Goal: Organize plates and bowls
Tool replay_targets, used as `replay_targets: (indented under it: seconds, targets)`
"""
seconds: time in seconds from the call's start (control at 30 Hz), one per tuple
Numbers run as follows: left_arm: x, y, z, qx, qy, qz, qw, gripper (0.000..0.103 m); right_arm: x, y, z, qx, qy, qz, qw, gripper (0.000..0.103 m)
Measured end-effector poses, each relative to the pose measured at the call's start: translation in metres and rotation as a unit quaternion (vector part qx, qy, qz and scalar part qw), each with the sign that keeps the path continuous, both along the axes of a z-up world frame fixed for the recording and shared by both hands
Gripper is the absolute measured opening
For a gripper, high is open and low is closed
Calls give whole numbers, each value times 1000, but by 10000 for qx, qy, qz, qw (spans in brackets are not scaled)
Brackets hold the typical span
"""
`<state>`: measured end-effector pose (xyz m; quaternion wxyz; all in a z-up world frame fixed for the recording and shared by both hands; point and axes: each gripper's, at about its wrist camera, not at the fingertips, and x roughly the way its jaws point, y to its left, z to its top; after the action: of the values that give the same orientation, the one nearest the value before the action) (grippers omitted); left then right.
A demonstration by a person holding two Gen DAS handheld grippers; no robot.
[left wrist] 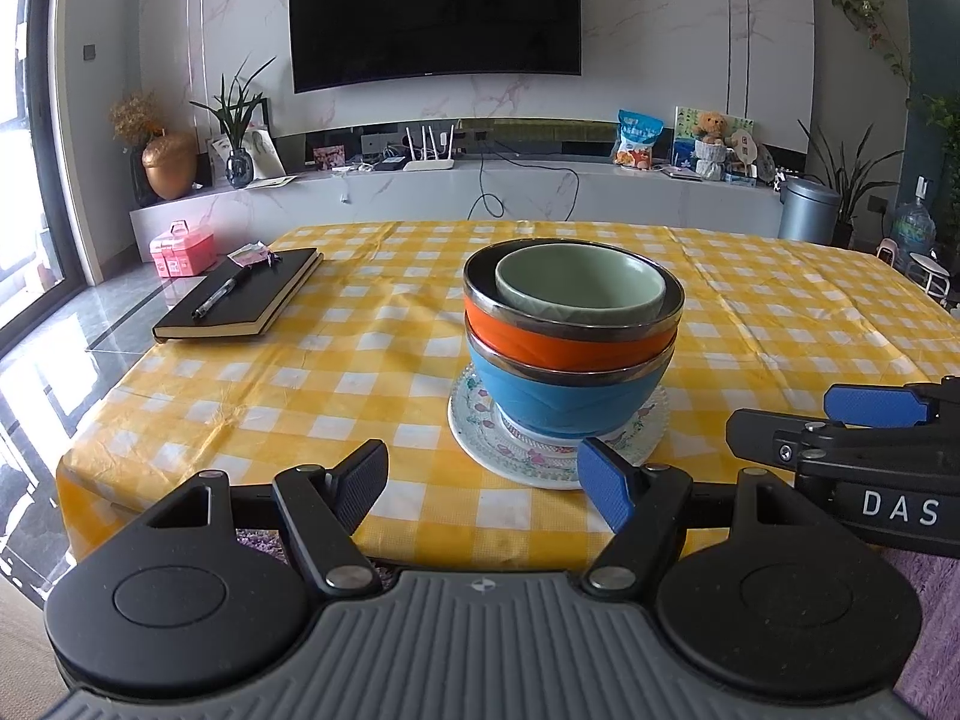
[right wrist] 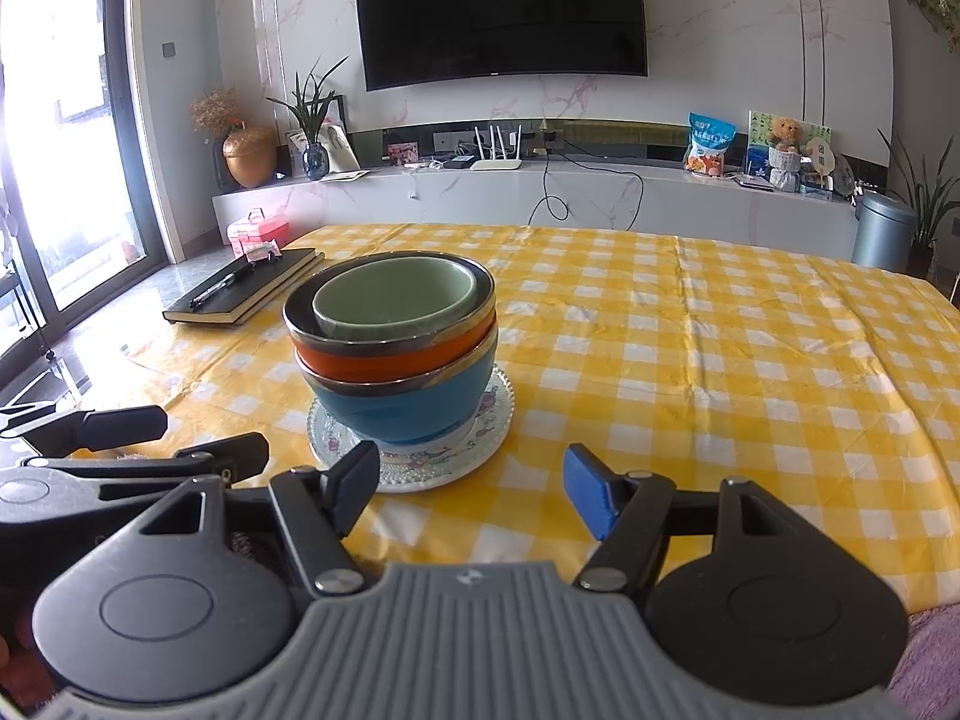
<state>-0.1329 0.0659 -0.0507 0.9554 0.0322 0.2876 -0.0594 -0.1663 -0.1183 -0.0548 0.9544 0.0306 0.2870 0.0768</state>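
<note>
Yellow-checked cloth covers the surface [left wrist: 360, 396], and near its front edge the sorting looks nearly finished — a green bowl [left wrist: 579, 287] nests in an orange bowl [left wrist: 570, 339], that in a blue bowl [left wrist: 567, 402], all standing on patterned plates [left wrist: 480, 426]; there seem to be two plates stacked, though the rims are hard to separate. No other dish shows on the cloth, so little appears left to do. Both tools hang just short of the stack: the left hand-held gripper [left wrist: 489, 480] is spread and empty, the right hand-held gripper [right wrist: 471, 483] likewise spread, pinching nothing. A black notebook [left wrist: 240, 294] with a pen lies well apart.
</note>
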Motion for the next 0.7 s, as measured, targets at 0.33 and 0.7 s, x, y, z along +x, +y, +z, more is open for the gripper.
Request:
replay_targets:
  seconds: [0.33, 0.7]
  targets:
    - [-1, 0, 1, 23, -33, -22, 10000, 85, -1, 0, -1, 7, 17, -4, 10000, 68]
    - [-2, -1, 1, 32, -42, -31, 10000, 85, -1, 0, -1, 13, 24, -7, 10000, 68]
